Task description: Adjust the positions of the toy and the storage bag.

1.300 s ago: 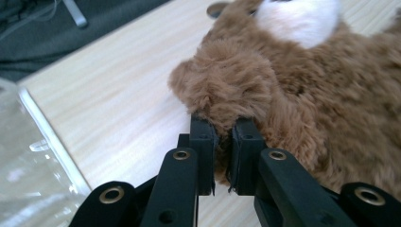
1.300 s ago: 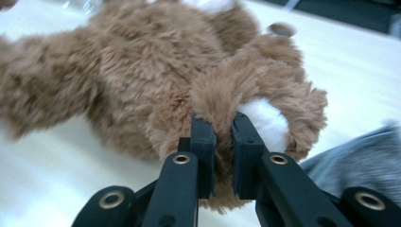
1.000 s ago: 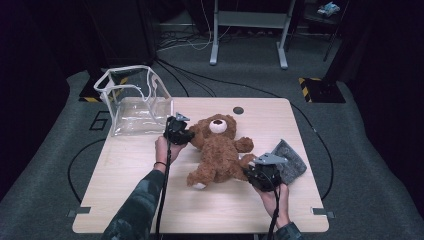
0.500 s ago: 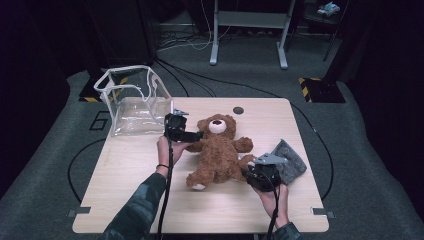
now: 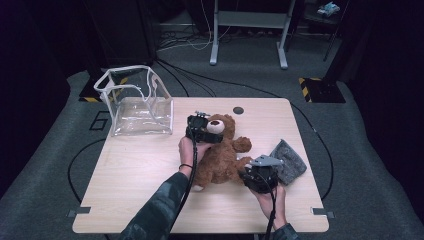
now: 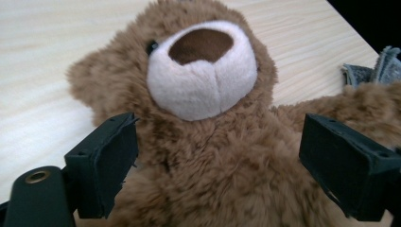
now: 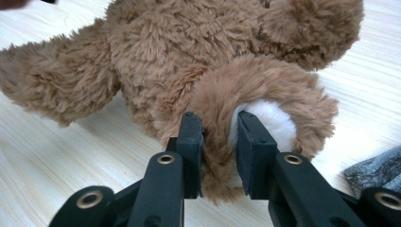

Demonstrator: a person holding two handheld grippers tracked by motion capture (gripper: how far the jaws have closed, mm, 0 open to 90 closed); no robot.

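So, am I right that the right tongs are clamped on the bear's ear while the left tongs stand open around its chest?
Not quite: the right tongs are clamped on the bear's foot, not its ear, as the right gripper view shows. The left tongs do stand open around its chest, having just been opening.

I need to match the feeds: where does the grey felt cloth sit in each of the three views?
High view: the grey felt cloth lies on the table's right part, just right of the right gripper.
Left gripper view: a corner of it at the right edge, above the teddy bear's arm.
Right gripper view: a corner at the bottom right.
Shared landmark: the brown teddy bear, always beside the cloth.
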